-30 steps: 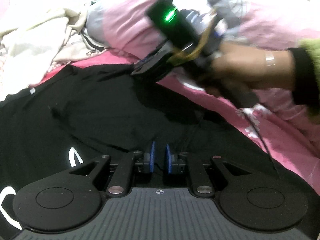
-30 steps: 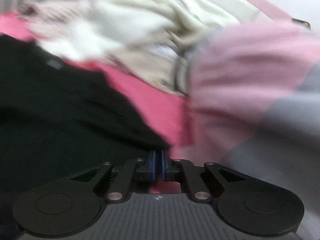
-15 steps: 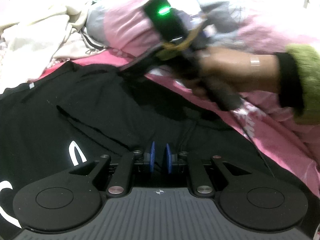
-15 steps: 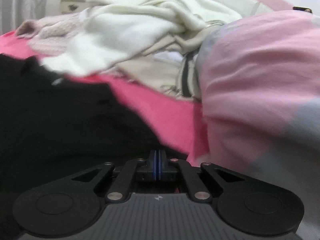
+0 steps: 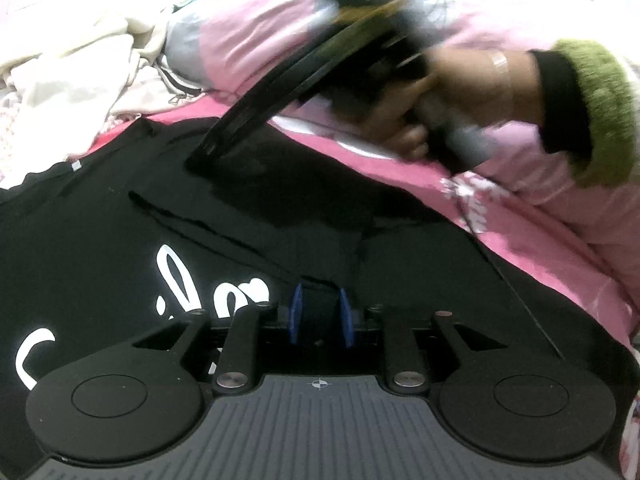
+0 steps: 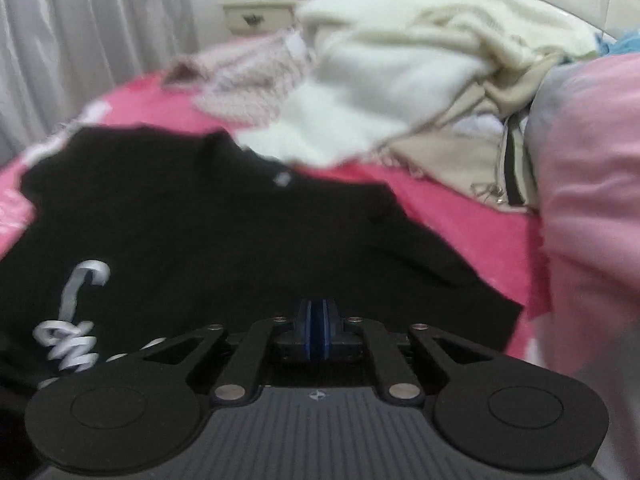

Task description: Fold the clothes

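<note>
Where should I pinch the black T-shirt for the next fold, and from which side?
Probably the folded-over sleeve edge of the black T-shirt, on the side toward the pink quilt. That edge lies as a raised flap, while the printed chest is flat with nothing to pinch. Come in low from the quilt side, sliding one finger under the flap.
</note>
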`<move>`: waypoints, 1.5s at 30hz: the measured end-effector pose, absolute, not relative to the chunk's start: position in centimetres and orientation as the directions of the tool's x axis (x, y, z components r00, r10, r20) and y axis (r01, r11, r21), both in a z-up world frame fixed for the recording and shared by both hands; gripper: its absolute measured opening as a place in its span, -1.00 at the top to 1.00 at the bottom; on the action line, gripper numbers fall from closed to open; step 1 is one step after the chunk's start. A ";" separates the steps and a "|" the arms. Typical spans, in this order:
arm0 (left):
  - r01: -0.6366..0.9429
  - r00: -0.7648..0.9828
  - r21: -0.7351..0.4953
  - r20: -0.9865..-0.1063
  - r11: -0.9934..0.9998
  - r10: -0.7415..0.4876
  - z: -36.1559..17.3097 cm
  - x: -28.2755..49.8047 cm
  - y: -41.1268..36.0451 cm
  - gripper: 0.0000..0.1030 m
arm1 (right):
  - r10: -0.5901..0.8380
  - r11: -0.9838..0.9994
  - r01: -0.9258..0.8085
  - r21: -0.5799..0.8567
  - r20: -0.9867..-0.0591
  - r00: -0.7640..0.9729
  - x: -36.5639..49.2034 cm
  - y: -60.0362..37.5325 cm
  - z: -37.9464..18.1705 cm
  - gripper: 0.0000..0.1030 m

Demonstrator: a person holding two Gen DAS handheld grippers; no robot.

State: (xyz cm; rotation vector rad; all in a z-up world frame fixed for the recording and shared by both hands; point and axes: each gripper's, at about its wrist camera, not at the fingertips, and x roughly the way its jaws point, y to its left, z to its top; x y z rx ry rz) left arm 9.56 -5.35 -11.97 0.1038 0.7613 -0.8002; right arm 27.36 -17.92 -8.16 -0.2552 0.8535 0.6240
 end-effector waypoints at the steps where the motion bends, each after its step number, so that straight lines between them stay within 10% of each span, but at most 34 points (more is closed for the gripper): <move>1: 0.679 0.449 -0.194 -0.653 0.708 -0.609 -11.9 9.5 -5.4 0.59 | 0.402 0.816 -0.577 0.039 -0.755 0.518 28.0 -17.6 -8.5 0.93; 15: 0.522 0.516 -0.275 -0.652 0.808 -0.555 -9.3 9.6 -0.4 0.53 | 0.467 0.856 -0.483 0.186 -0.678 0.567 22.4 -26.8 4.5 0.83; 26: -0.180 0.717 -0.363 -0.685 0.914 -0.130 -6.8 6.9 16.8 0.35 | 0.697 0.637 -0.687 0.348 -0.641 0.321 19.9 -10.9 -0.3 0.82; 31: -0.435 0.707 -0.357 -0.704 0.827 0.068 -6.4 5.4 24.4 0.26 | 0.767 0.524 -0.715 0.463 -0.621 0.160 21.9 -0.2 -2.3 0.52; 45: -0.496 0.644 -0.330 -0.760 0.803 0.086 -9.0 8.4 28.2 0.34 | 0.622 0.597 -0.659 0.458 -0.783 0.019 25.9 23.7 -9.0 0.05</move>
